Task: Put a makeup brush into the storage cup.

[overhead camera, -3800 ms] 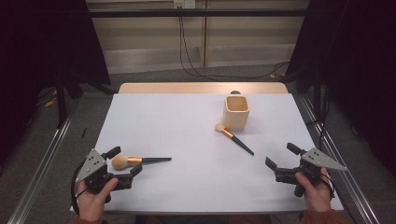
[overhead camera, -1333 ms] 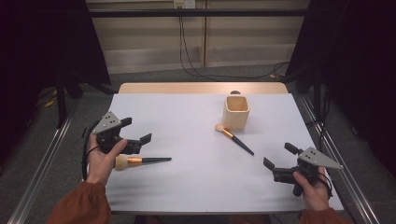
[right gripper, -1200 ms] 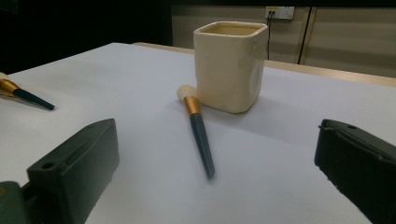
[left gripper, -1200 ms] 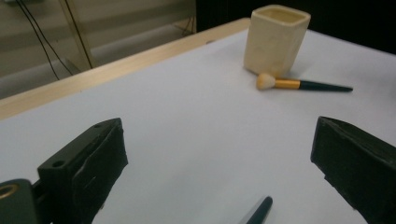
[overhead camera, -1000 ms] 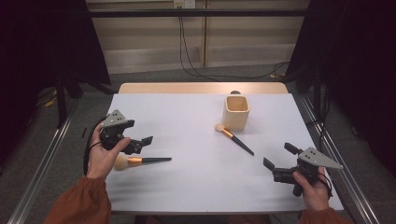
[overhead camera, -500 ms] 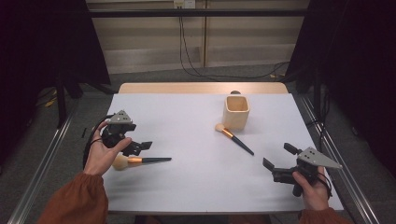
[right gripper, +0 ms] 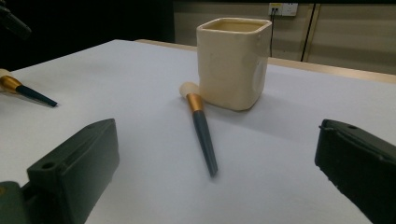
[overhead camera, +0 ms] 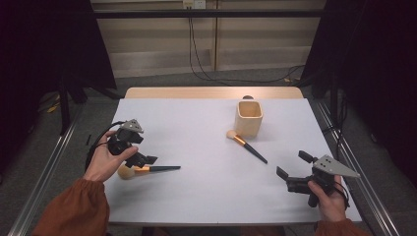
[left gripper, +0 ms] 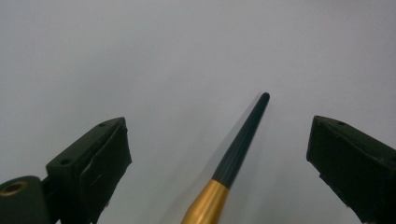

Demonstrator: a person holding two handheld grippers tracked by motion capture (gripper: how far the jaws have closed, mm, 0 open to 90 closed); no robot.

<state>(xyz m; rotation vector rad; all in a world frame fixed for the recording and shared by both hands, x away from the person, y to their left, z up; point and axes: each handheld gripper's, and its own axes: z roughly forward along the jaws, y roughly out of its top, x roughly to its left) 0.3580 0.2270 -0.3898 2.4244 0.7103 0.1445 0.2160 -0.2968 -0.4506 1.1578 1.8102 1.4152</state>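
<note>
Makeup brush point(left gripper: 236, 156) lies flat on the white table point(overhead camera: 206, 196) between the wide-spread jaws of the left gripper point(overhead camera: 142, 157), untouched. Right gripper point(overhead camera: 291, 169) gapes wide too, holding nothing, facing a second brush point(right gripper: 201, 128) beside the cream cup point(right gripper: 233, 63).

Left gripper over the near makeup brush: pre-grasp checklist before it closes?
1. Left gripper open: ok, both jaws stand wide apart.
2. Near makeup brush between the jaws: ok, its handle runs up the middle of the left gripper view.
3. Jaws level with the handle: cannot tell; height above the table is unclear.
4. Brush lying free: ok, in the high view nothing else touches it.
5. Right gripper out of the way: ok, open, at the table's far right.
6. Cream cup upright, mouth open: ok; second brush lies just in front of it.
</note>
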